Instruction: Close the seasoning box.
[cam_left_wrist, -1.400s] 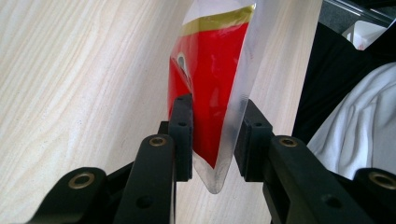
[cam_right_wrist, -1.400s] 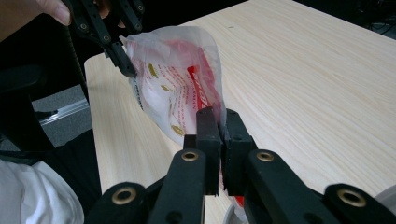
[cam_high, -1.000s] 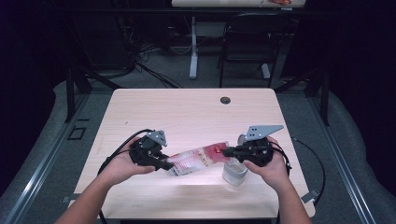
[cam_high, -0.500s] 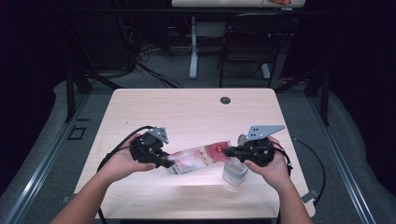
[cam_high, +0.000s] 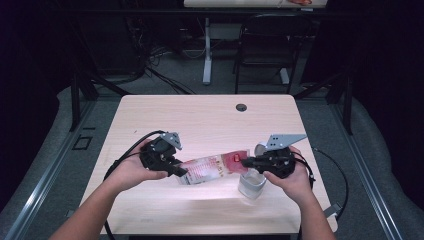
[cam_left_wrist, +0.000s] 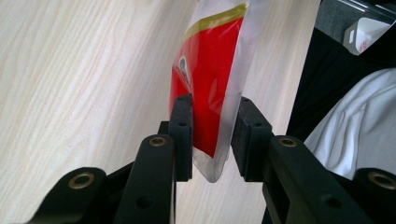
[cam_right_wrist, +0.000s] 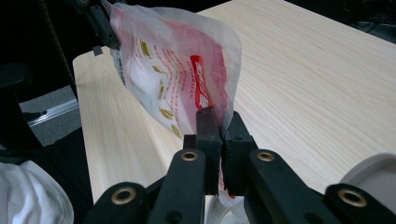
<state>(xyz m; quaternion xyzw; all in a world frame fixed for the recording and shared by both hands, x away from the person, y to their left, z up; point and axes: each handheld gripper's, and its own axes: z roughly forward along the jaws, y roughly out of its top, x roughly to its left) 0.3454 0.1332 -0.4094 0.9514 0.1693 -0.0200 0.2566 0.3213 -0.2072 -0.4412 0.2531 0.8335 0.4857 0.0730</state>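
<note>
The left hand-held gripper (cam_high: 176, 169) has one end of a red-and-white plastic pouch (cam_high: 215, 167) between its jaws; in the left gripper view the jaws bracket the pouch (cam_left_wrist: 212, 88), one pad against the red face, the other at the clear edge, pinching it loosely. Over on the other side, the right hand-held gripper (cam_high: 247, 162) has its jaws pressed tight on the opposite end, and the right gripper view shows the film (cam_right_wrist: 187, 79) clamped between the two black pads. So the pouch hangs stretched between both grippers, lifted just above the light wooden bench (cam_high: 200, 115), near its front edge. A clear cup (cam_high: 251, 185) stands on the bench directly below the right hand (cam_high: 295, 180). The left hand (cam_high: 132, 170) holds its gripper level, cable trailing off behind.
</note>
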